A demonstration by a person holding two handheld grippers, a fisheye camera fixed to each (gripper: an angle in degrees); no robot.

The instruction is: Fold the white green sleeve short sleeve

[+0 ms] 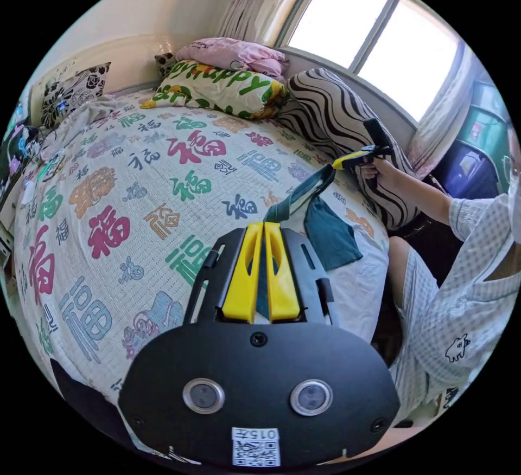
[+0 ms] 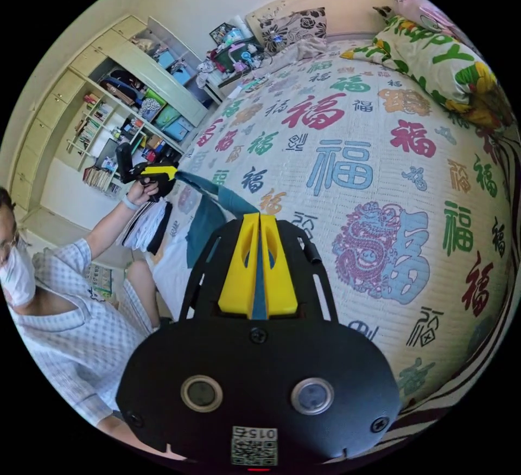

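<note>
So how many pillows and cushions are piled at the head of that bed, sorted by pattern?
Pink pillow: 1
Green-lettered floral pillow: 1
Black-and-white striped cushion: 1
Black-and-white flowered cushion: 1
Total: 4

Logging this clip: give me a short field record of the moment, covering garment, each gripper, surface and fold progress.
garment: white and green short-sleeve shirt, held up by its green edge, stretched between the two grippers, body hanging at the bed's edge
left gripper: jaws closed on the green fabric
right gripper: jaws closed on the green fabric
surface: bed with a printed cover
nearby: pillows at the far end of the bed
fold progress: no fold visible yet; shirt not laid flat
</note>
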